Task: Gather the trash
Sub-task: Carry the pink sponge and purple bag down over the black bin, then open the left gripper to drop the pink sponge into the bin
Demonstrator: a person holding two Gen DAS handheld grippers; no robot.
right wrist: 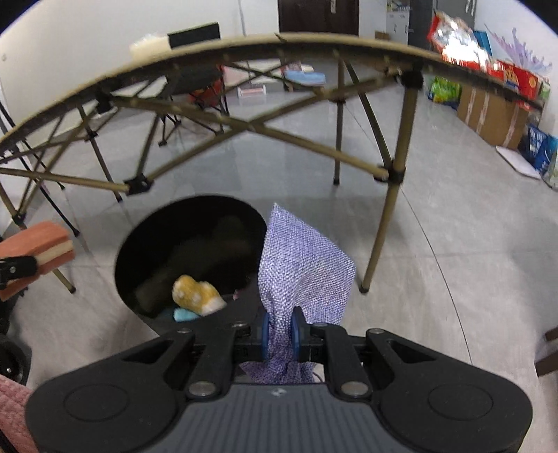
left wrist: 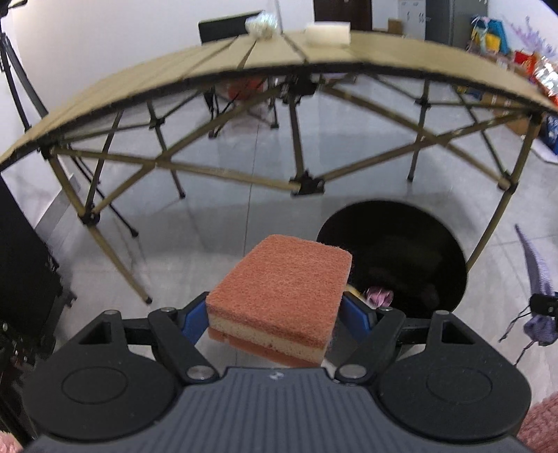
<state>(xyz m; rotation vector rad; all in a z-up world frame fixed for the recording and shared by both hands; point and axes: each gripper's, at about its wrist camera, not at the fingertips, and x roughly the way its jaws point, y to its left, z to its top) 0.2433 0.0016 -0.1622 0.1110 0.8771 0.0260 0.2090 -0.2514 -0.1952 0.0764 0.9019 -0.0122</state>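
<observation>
My left gripper (left wrist: 275, 313) clamps a layered sponge (left wrist: 279, 289), pink scouring faces above and below a pale yellow core, its blue pads pressed against the two long sides. The sponge is carried in the air above the grey tile floor, just left of the black trash bin (left wrist: 394, 258). My right gripper (right wrist: 280, 332) is closed on a purple-and-white woven cloth (right wrist: 303, 265), pinched at a gathered fold between the blue pads; the cloth stands up ahead of the fingers and overlaps the bin's (right wrist: 139, 251) right rim in that view. In the right wrist view the sponge (right wrist: 38, 251) shows at the far left edge, to the left of the bin. Inside the bin lie a yellow spotted item (right wrist: 195, 294) and a light blue piece (right wrist: 185, 314). Beyond stands a tan folding table (left wrist: 216, 69) on crossed legs, a white block (left wrist: 327, 33) and a crumpled clear wrapper (left wrist: 259, 24) on its top. Bright snack packages (right wrist: 460, 45) sit at the table's right end.
</observation>
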